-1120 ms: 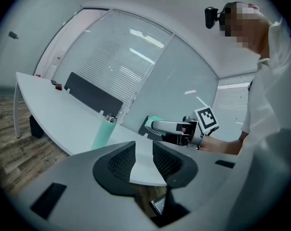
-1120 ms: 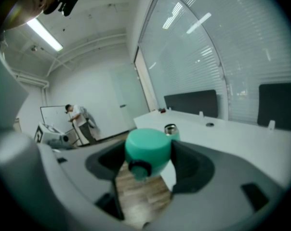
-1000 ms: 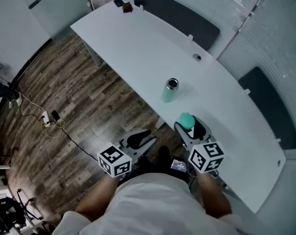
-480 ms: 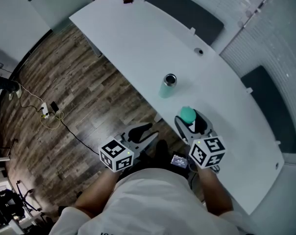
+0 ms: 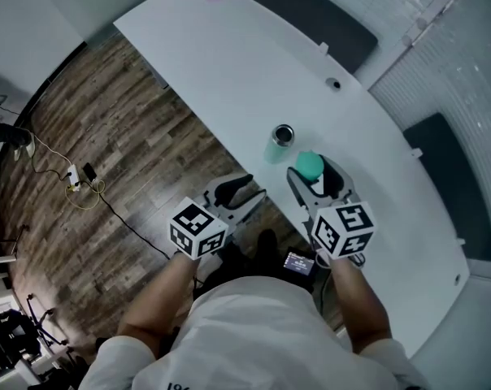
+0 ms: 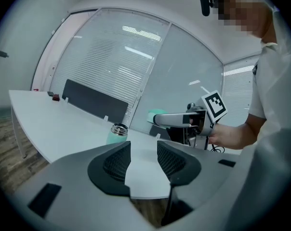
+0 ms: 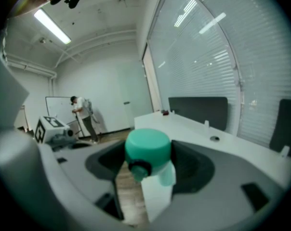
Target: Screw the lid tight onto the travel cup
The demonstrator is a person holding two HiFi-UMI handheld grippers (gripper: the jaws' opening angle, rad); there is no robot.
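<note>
Travel cup and lid, lid not yet on the cup.

Item 1: travel cup (image 5: 281, 144), mint green with a metal rim, upright and open-mouthed on the white worktop (image 5: 229, 63), near its front edge. Item 2: lid (image 5: 310, 165), green and domed, clamped between the jaws of the right hand-held gripper (image 5: 315, 174) and carried off the worktop, just beside the cup and apart from it; the right gripper view shows the lid (image 7: 147, 148) pinched from both sides. Item 3: left hand-held gripper (image 5: 244, 192), over the wood floor (image 5: 107, 136) short of the worktop edge, jaws partly apart and just been opening, nothing between them; its view has the cup (image 6: 117, 134) ahead, beyond the gap.
</note>
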